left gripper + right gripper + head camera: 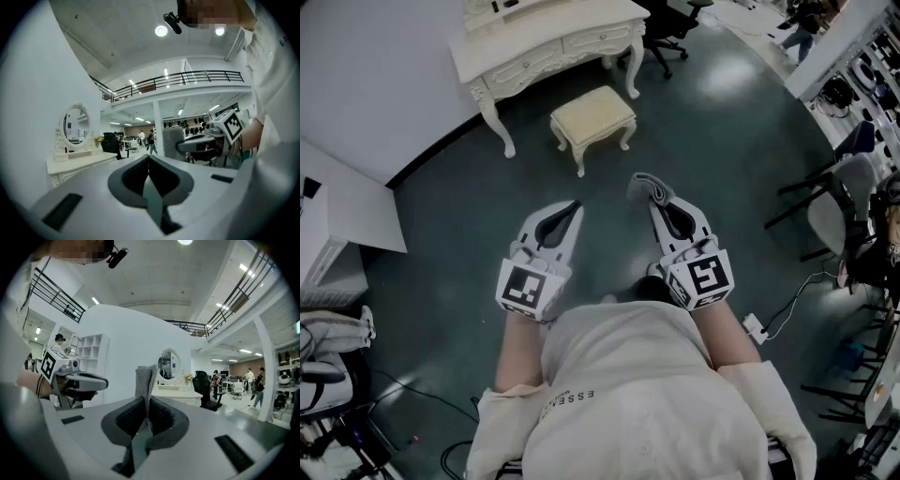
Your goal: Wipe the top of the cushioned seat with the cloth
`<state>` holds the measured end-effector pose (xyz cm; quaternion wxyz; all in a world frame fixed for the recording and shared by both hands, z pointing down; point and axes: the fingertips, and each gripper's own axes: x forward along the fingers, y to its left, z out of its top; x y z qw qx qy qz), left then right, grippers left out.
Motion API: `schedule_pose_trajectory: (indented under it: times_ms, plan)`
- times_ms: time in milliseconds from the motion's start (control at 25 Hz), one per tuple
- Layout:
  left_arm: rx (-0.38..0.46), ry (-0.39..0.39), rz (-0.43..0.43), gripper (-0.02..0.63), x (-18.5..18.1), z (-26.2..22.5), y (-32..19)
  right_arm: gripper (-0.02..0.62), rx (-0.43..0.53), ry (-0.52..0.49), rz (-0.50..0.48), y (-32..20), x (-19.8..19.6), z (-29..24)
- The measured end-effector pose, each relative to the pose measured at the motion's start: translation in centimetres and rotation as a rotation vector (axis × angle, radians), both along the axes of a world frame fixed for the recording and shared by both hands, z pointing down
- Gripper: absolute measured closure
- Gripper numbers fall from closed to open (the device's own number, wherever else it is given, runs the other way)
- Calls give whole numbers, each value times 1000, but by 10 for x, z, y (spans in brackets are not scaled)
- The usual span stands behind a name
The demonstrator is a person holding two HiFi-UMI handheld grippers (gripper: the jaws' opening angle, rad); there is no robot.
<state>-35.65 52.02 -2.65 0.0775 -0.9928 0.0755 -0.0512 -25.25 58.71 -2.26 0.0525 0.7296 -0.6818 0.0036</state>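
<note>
The right gripper [666, 208] clamps the grey cloth [648, 185]; the left gripper [571, 210] is clenched empty; the cushioned seat [592, 112] stands upper centre.

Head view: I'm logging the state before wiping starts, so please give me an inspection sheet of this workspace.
Surface: top of the cushioned seat is bare and untouched.
Job's things: the seat stands on the dark floor before the dressing table; the cloth is held well short of it.
Clutter: nothing seen on the seat.
Grippers: left gripper has its jaws together and empty; right gripper is shut on the cloth.
Cables: white cable on the floor at right; dark cable at lower left.
Surroundings: office chairs beyond the table.
</note>
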Motion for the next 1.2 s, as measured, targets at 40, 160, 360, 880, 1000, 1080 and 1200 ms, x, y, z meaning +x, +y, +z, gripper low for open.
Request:
schedule_pose_trajectory:
  times_ms: [40, 160, 360, 880, 1000, 1080, 1200]
  plan:
    - [-6, 0, -2, 603, 0, 0, -2, 569, -2, -2, 0, -2, 0, 1]
    - [-7, -1, -5, 603, -1, 1, -7, 569, -6, -7, 0, -6, 0, 2]
    - [-31, 5, -26, 603, -4, 4, -19, 569, -11, -25, -2, -16, -2, 8]
    - [-101, 17, -116, 603, 10, 18, -71, 569, -62, -63, -47, -65, 25, 28]
    - [-99, 22, -143, 603, 29, 21, -86, 570, -64, -67, -61, -84, 50, 32]
    - [-98, 18, -168, 603, 43, 23, -98, 569, -70, -64, -81, -100, 67, 34]
    - [-101, 7, -227, 603, 68, 25, -123, 569, -85, -64, -136, -133, 96, 39]
